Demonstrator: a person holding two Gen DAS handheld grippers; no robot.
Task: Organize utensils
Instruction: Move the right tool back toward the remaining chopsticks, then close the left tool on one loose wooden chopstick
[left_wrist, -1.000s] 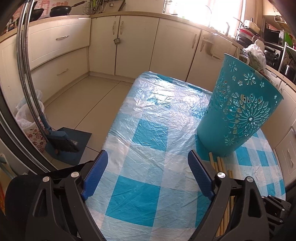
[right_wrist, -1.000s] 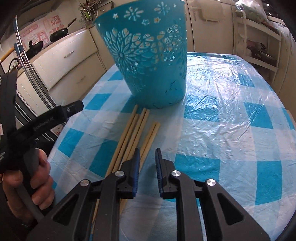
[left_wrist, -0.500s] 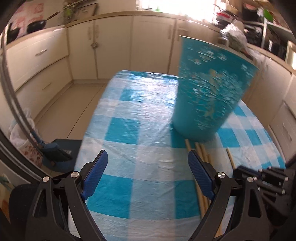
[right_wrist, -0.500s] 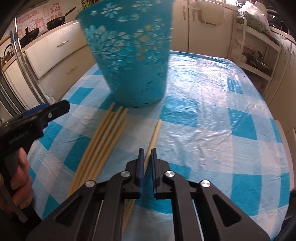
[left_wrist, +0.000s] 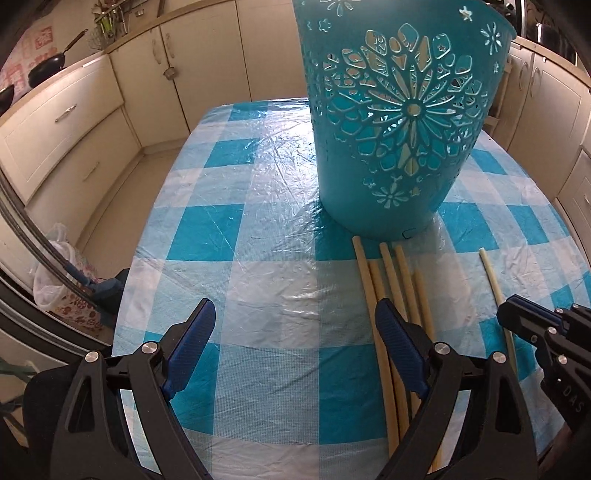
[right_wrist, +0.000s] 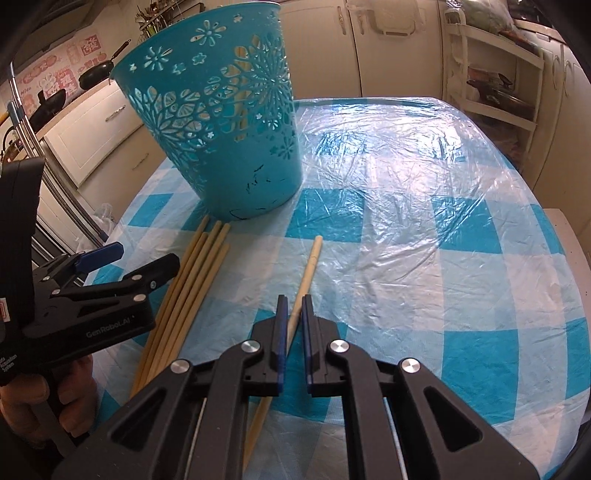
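right gripper (right_wrist: 292, 314) clenched on a lone chopstick (right_wrist: 308, 266), at 5 o'clock of the teal basket (right_wrist: 221, 122); left gripper (left_wrist: 291, 332) released beside the chopstick bundle (left_wrist: 391, 288). lift level, tip upright, then lower into the basket.

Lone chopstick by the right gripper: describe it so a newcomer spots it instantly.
Find the teal basket on the checked table. In front of it lie five bundled chopsticks. The single chopstick lies apart to their right, running between the right gripper fingers.
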